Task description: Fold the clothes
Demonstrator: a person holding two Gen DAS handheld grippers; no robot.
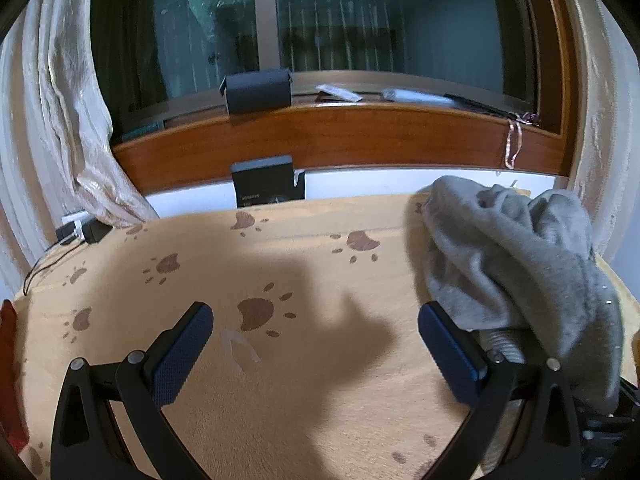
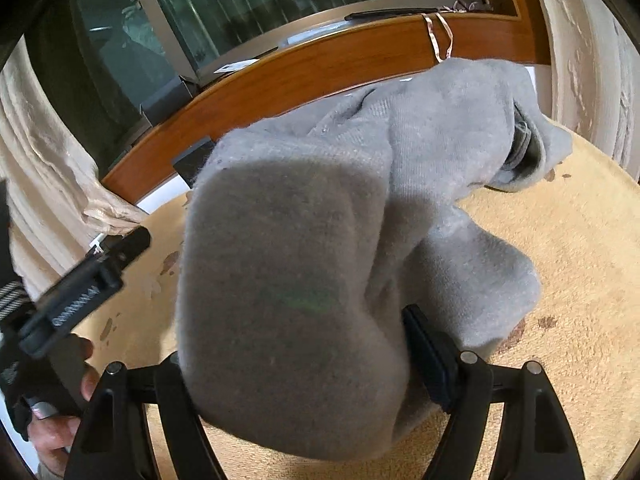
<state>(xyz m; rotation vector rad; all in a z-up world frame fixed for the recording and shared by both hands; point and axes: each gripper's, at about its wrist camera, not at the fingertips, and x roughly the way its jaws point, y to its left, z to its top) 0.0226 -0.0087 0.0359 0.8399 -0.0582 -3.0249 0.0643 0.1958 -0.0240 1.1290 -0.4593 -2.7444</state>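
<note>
A crumpled grey fleece garment [image 2: 304, 280] drapes over the right gripper [image 2: 296, 368], jaws spread wide; left gripper [image 1: 316, 344] jaws spread, empty, above the paw-print yellow surface [image 1: 280, 400]

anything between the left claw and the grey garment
Nothing visible. The left claw is open over bare blanket, and the grey garment lies right beside its right finger, draped over the right claw.
</note>
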